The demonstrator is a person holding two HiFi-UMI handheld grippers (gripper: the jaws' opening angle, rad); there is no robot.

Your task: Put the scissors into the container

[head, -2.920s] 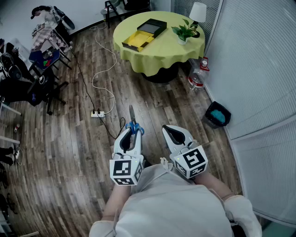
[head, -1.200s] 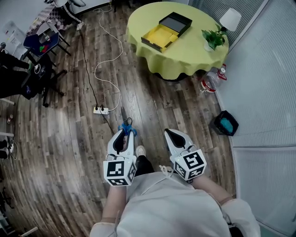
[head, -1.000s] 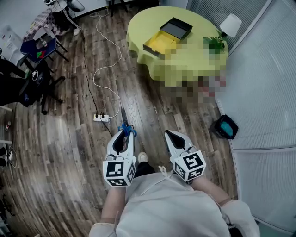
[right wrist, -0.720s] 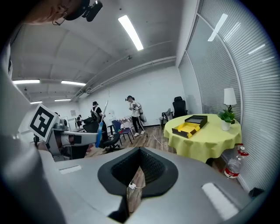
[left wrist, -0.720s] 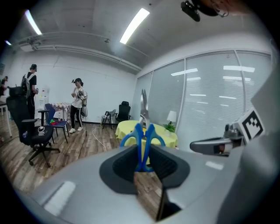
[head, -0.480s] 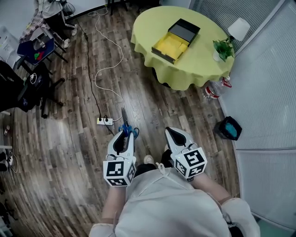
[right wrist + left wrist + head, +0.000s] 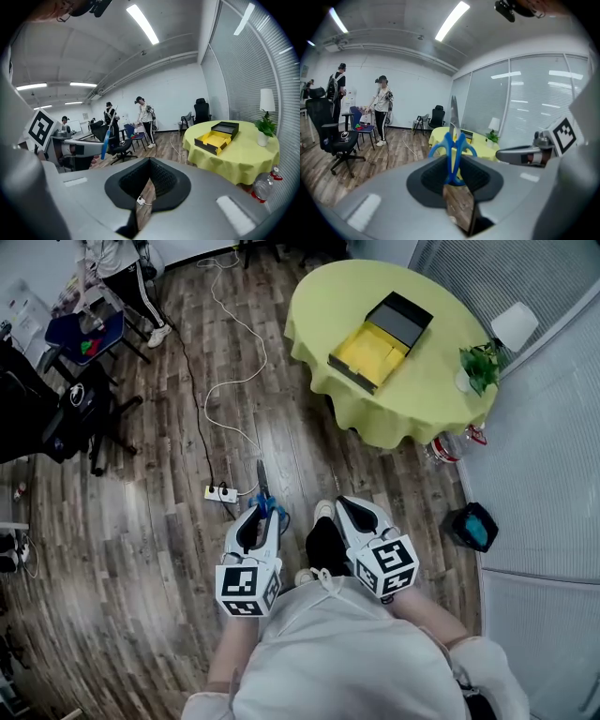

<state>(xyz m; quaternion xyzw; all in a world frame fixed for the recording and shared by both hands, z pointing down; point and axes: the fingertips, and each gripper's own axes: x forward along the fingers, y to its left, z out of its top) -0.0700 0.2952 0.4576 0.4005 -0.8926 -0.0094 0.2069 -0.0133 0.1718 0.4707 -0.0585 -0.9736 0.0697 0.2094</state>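
Above the wood floor (image 7: 169, 521), well short of the round bench (image 7: 328, 296): found scissors (image 7: 262, 476) clamped at the blue handle loops by the left hand-held gripper (image 7: 266, 514), with blades closed and projecting forward past the tips, toward the bench.

Judged light and rigid, with hard, slick steel blades. Rated the plastic loops the better hold, as taken now, though a hold nearer the pivot would likely swing less. Expect little risk of breakage and some risk of twisting between the pads. Advise keeping the pointed tip clear of the container wall.

Noted right hand-held gripper (image 7: 344, 505) clenched on nothing, just beside the left but apart. Carried both low before the torso, aimed forward and slightly down.

Located container (image 7: 370, 345) on the far bench, open, yellow-lined and apparently empty, not yet within reach.
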